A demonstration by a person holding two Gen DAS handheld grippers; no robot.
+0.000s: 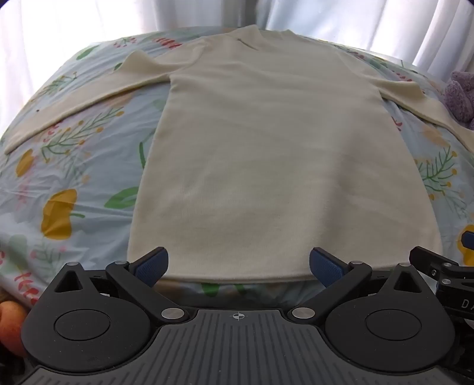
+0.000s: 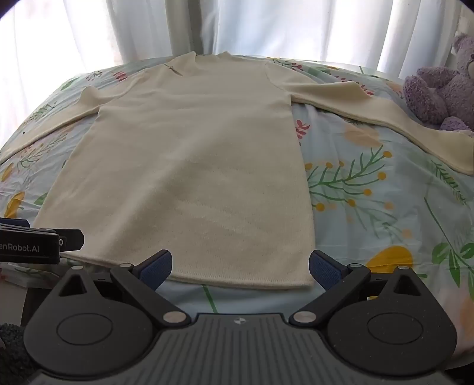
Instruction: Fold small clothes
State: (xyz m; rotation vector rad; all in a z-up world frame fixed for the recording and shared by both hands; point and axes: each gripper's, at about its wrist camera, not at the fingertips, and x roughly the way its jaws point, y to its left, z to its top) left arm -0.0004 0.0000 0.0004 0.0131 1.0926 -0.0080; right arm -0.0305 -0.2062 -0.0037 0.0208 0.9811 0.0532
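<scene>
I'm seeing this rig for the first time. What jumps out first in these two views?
A cream long-sleeved knit top lies flat, sleeves spread, filling the middle of a floral-print bedsheet. A fuzzy purple teddy bear sits at the far right by the white curtains. The left gripper and right gripper are both open at the hem.

Partial marking "enRobot.AI" reads on the left gripper (image 2: 32, 245) body; letters "DA" on the right gripper (image 1: 456, 284).
</scene>
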